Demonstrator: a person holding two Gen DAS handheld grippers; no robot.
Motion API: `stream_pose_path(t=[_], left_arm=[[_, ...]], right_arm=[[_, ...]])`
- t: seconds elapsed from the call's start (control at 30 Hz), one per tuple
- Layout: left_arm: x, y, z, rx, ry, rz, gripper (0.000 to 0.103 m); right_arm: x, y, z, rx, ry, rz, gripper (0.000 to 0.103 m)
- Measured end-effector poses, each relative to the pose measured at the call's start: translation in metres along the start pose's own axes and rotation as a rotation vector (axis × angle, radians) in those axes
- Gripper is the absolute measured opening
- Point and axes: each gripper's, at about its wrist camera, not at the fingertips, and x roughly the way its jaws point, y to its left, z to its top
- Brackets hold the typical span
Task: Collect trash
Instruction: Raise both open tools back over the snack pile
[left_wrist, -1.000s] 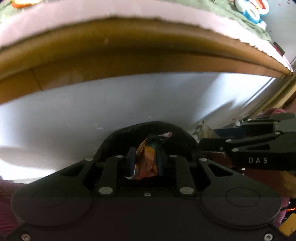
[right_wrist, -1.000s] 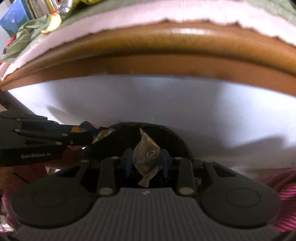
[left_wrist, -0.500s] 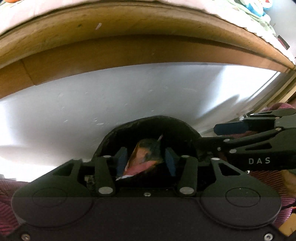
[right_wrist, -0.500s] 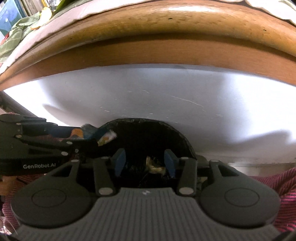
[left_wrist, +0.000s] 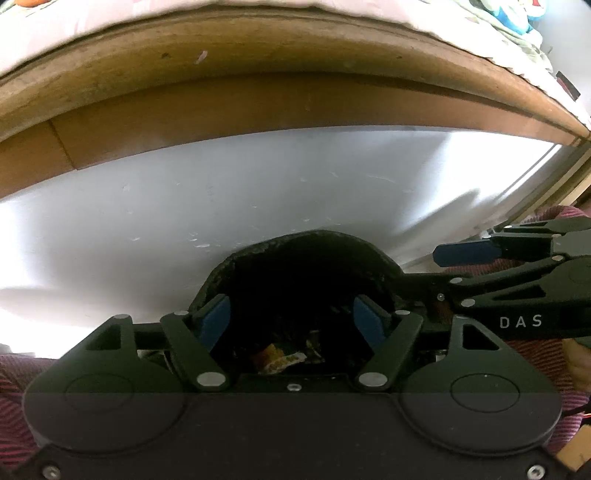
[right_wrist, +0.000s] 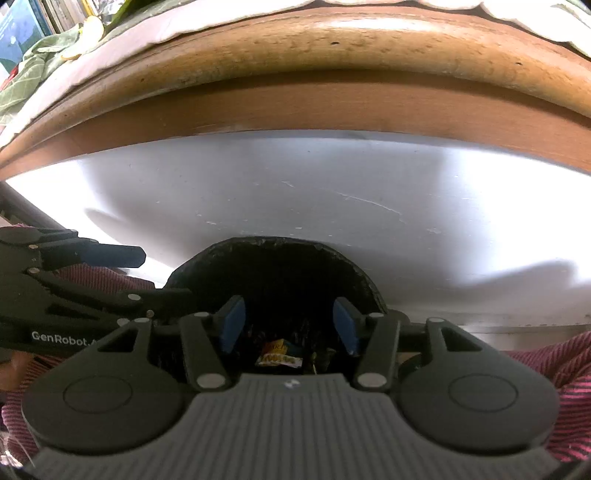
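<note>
A black bin (left_wrist: 314, 240) with a dark mouth sits on the pale floor just ahead of both grippers. My left gripper (left_wrist: 291, 321) is open over its mouth, blue pads spread wide, nothing between them. An orange and yellow wrapper (left_wrist: 277, 360) lies down inside the bin. My right gripper (right_wrist: 288, 323) is open too, over the same bin (right_wrist: 273, 247), with a crumpled orange wrapper (right_wrist: 277, 356) lying below its fingers. Each gripper shows in the other's view: the right gripper (left_wrist: 517, 266) at the right edge, the left gripper (right_wrist: 74, 269) at the left edge.
A wooden bed frame (left_wrist: 258, 99) with a pale mattress edge runs across the top, and the same frame (right_wrist: 332, 81) fills the top of the right wrist view. Pale floor (right_wrist: 332, 206) lies between bed and bin. Magenta striped cloth (right_wrist: 554, 362) sits at the lower corners.
Both grippers went from shut on a wrapper to open. The two wrappers dropped into the black bin. Both views sank lower toward the bin.
</note>
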Motion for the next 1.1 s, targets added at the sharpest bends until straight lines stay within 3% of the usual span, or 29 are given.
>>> stream_pose_path(t=[0.4,0.57,0.77,0.93,1.1], left_arm=[[-0.013,-0.001,-0.001,-0.005,-0.041,0.022,0.077],[-0.035,-0.004,-0.001,0.007,-0.093,0.02,0.079],[-0.088,-0.006,0.002,0.05,-0.251,0.022,0.087],[-0.132,0.001,0.006,0.05,-0.49,0.037,0.093],[-0.148,0.023,0.024,-0.1,-0.58,0.054,0.094]], right_arm=[[-0.011,-0.003,-0.001,-0.008,-0.032,0.01,0.08],[-0.03,-0.001,-0.003,-0.043,-0.094,0.029,0.086],[-0.073,-0.001,0.001,-0.079,-0.231,0.073,0.093],[-0.103,-0.001,0.021,-0.1,-0.34,0.078,0.093],[-0.119,0.002,0.043,-0.121,-0.456,0.084,0.093]])
